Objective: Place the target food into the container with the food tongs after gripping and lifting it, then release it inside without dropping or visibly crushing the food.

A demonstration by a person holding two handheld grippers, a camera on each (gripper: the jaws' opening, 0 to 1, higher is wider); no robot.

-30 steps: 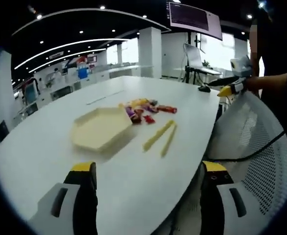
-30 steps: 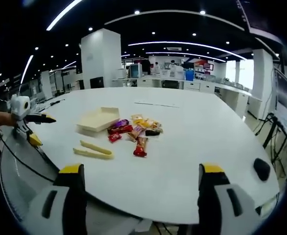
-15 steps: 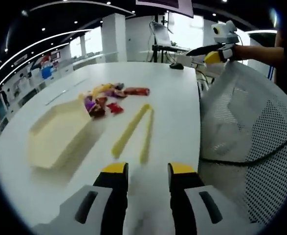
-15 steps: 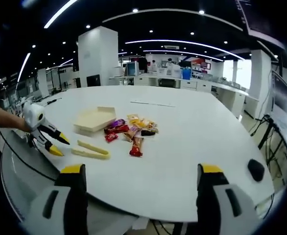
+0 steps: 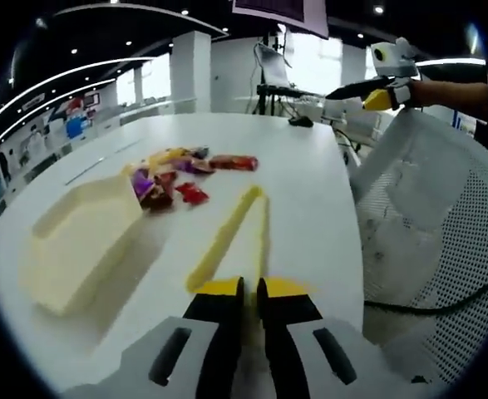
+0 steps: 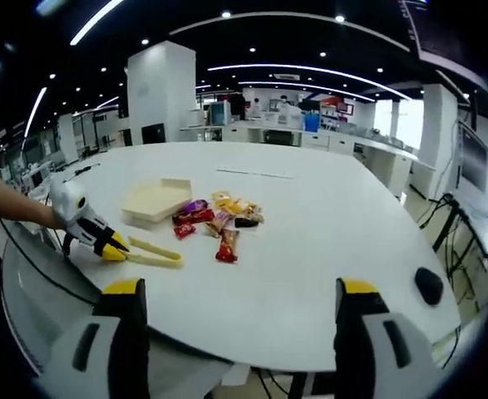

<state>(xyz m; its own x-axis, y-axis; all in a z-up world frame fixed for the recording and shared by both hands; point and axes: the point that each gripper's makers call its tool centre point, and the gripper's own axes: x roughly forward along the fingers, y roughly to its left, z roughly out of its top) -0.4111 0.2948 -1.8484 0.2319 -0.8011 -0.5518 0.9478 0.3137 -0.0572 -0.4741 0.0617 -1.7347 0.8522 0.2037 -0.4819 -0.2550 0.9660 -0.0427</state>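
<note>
**Food tongs at the left gripper's tips, snacks and tray beyond**

Food tongs (image 5: 231, 237): yellow, lying flat on the white table (image 5: 310, 191), two arms joined at the far end and splayed toward the left gripper view's camera. Near ends sit right at the tips of the left gripper (image 5: 249, 291). Its jaws are drawn nearly together, only a thin slit between the yellow pads; whether they pinch the tongs cannot be told from this view.

In the right gripper view the left gripper (image 6: 113, 245) comes in from the left, held by a person's hand, its yellow tips touching the near end of the tongs (image 6: 154, 252).

Target food: a loose pile of wrapped snacks (image 5: 177, 170), red, purple and yellow wrappers, on the table past the tongs' far end and to their left. One red packet (image 5: 234, 163) lies apart at the pile's right edge. In the right gripper view the pile (image 6: 219, 218) sits mid-table, with one red packet (image 6: 225, 247) nearer the camera.

Container: a shallow pale yellow tray (image 5: 81, 237), on the table left of the tongs, its far corner just beside the snack pile. In the right gripper view the tray (image 6: 155, 200) lies left of the pile.

Right gripper (image 6: 235, 328): jaws spread wide, nothing between them, hovering at the table's near edge. In the left gripper view it (image 5: 368, 94) is seen upper right, over a white mesh chair back (image 5: 443, 216).

A black computer mouse (image 6: 429, 286) rests at the table's right side.
</note>
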